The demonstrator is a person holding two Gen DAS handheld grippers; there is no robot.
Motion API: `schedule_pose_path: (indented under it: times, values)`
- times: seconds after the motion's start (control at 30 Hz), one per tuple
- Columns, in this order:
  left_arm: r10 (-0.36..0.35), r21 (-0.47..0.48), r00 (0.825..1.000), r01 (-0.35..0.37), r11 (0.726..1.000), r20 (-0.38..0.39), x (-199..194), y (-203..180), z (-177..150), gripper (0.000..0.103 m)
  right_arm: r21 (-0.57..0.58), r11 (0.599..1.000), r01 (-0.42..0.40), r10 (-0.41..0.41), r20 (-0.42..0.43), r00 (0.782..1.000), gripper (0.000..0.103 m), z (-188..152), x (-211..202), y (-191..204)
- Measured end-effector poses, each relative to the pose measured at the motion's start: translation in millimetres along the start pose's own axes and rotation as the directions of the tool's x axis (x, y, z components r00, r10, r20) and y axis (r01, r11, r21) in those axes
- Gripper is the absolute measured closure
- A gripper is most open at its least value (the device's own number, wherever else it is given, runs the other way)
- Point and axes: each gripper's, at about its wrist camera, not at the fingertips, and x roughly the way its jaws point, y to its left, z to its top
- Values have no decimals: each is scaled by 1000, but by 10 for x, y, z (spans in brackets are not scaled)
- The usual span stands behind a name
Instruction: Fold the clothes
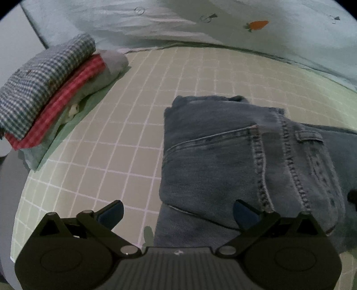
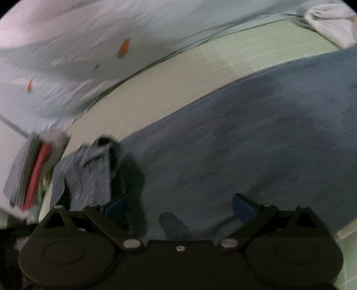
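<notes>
A pale green cutting mat (image 1: 133, 125) ruled with a white grid covers the work surface, and behind it lies a light blue sheet (image 1: 178, 26) printed with small motifs, among them an orange carrot (image 1: 257, 25). At the mat's far left corner sits a stack of folded clothes (image 1: 51, 89): a blue-and-white checked piece on top, a red checked one under it, then grey and pale green layers.

The jeans (image 1: 245, 160) lie on the mat to the right of centre in the left wrist view, folded over so that a back pocket and a belt loop face up, with heavy stitched seams running toward the camera. The left gripper (image 1: 177, 212) hangs over the near left edge of the denim with its jaws spread wide and nothing between them. Its right finger (image 1: 245, 214) sits above the denim, while its left finger (image 1: 111, 214) is over bare mat, so the fabric edge runs between the two.

The right wrist view is blurred. The right gripper (image 2: 178, 207) is also wide open and empty, both blue pads over the broad blue cloth of the jeans (image 2: 245, 138), which fills most of that frame. A bunched fold of denim rises at the left, near the clothes stack (image 2: 33, 174). A white cloth (image 2: 330, 20) lies crumpled at the far right corner.
</notes>
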Motion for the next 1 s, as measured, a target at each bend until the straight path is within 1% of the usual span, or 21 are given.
schedule_pose_path:
  times: [0.13,0.2,0.3,0.37,0.43,0.5,0.6,0.7,0.77,0.83,1.0]
  values:
    - [-29,22,999,29,999,34,-107,-84,13,0,52,997,62,-65,59,996,0,19,-121,-209]
    - [-46,39,998,44,998,51,-145,-149,33,0,97,990,101,-110,90,990,0,-8,-255,-396]
    - [-49,61,997,46,997,51,-143,-294,85,0,162,976,146,-169,138,976,0,-55,-463,-695]
    - [-79,68,996,77,995,32,-100,-378,123,0,211,956,205,-239,151,959,0,-87,-595,-904]
    - [-119,74,993,119,990,2,-39,-481,161,0,254,925,282,-324,143,935,0,-113,-712,-1127]
    - [-136,95,991,137,986,-20,28,-618,194,0,260,908,328,-373,149,916,0,-108,-800,-1314]
    - [-89,145,995,95,985,-46,152,-838,231,0,269,878,395,-445,158,882,0,-102,-933,-1594]
    - [-44,168,997,55,984,-66,257,-982,275,0,280,844,458,-513,167,842,0,-92,-1064,-1874]
    - [-25,164,997,37,986,-76,311,-1024,315,0,292,838,461,-522,180,834,0,-2,-1113,-2087]
    - [-12,155,996,26,988,-89,351,-1040,356,0,288,834,470,-531,190,825,0,132,-1104,-2215]
    - [8,127,993,7,992,-116,385,-1034,411,0,202,816,542,-576,192,795,0,613,-956,-2519]
